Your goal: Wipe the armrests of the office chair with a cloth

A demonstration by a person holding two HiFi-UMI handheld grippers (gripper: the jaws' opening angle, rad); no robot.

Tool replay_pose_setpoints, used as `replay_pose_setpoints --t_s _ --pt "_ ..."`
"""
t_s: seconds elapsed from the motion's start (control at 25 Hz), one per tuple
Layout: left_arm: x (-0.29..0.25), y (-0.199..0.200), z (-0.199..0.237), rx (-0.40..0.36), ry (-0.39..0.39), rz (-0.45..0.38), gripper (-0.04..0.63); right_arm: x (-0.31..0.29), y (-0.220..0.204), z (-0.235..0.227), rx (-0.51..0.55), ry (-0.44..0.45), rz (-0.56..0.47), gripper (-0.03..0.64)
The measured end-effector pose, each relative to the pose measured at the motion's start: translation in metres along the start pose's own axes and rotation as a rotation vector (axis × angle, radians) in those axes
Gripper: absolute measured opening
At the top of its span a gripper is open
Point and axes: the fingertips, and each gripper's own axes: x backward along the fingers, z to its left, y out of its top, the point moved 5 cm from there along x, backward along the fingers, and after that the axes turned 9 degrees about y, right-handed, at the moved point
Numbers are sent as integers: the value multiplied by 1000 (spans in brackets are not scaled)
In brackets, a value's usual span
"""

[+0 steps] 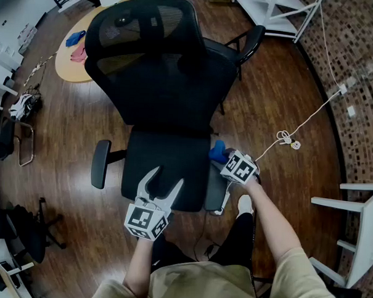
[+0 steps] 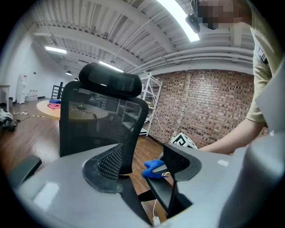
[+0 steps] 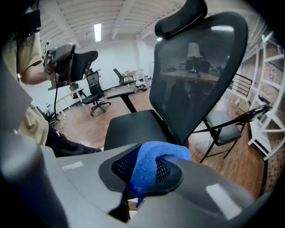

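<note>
The black mesh office chair (image 1: 158,82) stands in front of me, with its seat (image 1: 167,160) facing me. In the head view its left armrest (image 1: 101,163) is bare. My right gripper (image 1: 221,155) is shut on a blue cloth (image 1: 217,151) over the rear part of the right armrest (image 1: 217,188). The right gripper view shows the cloth (image 3: 153,164) clamped between that gripper's (image 3: 147,171) jaws. My left gripper (image 1: 163,184) hovers open and empty over the seat's front edge. In the left gripper view the open gripper (image 2: 143,164) looks toward the cloth (image 2: 153,168) and the right armrest (image 2: 162,191).
A round wooden table (image 1: 76,63) with pink and blue cloths stands behind the chair at the left. A black folding chair (image 1: 248,42) is behind it on the right. A white cable (image 1: 290,140) lies on the wood floor. White furniture (image 1: 355,233) is at the right, dark chairs (image 1: 22,231) at the left.
</note>
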Motion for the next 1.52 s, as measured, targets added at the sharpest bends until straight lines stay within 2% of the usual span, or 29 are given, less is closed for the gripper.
replay_pose_setpoints --t_s 0.08,0.24,0.48,0.64,0.72,0.76,0.84,0.92,0.96,1.08,1.16,1.24,1.36,1.44,1.52 --pt "-5 3 -4 -13 -38 -18 287 -10 -1 5 -22 45 13 20" --pt "-8 4 -7 -19 -81 -28 296 -20 -13 40 -23 116 50 20" --pt "-2 4 -4 -8 -70 -20 296 -34 -55 143 -15 326 76 20" --pt "0 2 -1 4 -66 -25 296 -41 -74 192 -54 419 70 20" --pt "2 3 -3 8 -64 -19 296 -38 -76 203 -44 439 67 20" --pt "3 5 -5 7 -62 -14 295 -29 -70 203 -35 429 34 20" --pt "4 8 -8 -2 -62 -18 295 2 -42 186 -35 362 -105 20" --pt "4 11 -7 -14 -64 -32 295 39 -9 146 -62 241 -245 20" --pt "3 14 -8 -19 -65 -35 295 54 3 121 -75 165 -281 20" --pt "-1 20 -9 -34 -79 -42 295 75 16 49 -80 -44 -253 20" --pt "-4 20 -11 -38 -93 -59 295 67 13 12 -56 -115 -172 20" --pt "-6 20 -14 -38 -102 -69 295 45 5 -10 -21 -114 -80 20" --pt "-6 20 -19 -33 -103 -61 295 6 -16 -10 10 -25 27 20" --pt "-4 19 -20 -22 -100 -55 295 -6 -26 8 15 19 44 20" --pt "-2 14 -17 -11 -98 -55 295 -9 -33 33 0 70 16 21"
